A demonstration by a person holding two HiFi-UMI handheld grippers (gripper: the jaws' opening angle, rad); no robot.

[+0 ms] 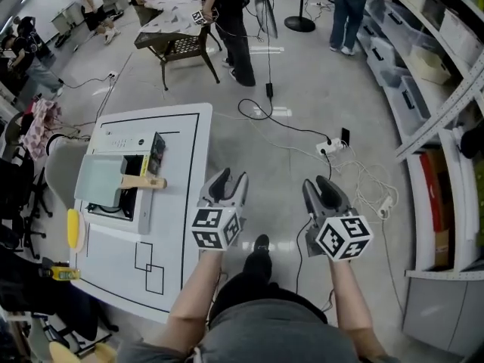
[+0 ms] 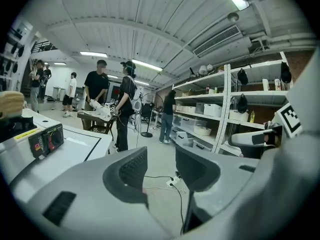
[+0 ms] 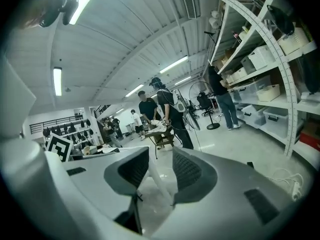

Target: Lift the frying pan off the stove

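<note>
Tipping is looming as the likely slip: left claw [image 1: 229, 178] and right claw [image 1: 323, 184] are gaping wide and empty, well apart from the frying pan [image 1: 100, 178]; grabbing its wooden handle [image 1: 144, 181] off-centre could be tilting it.

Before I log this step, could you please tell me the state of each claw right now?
Left grey plastic claw: open, holding nothing.
Right grey plastic claw: open, holding nothing.
</note>
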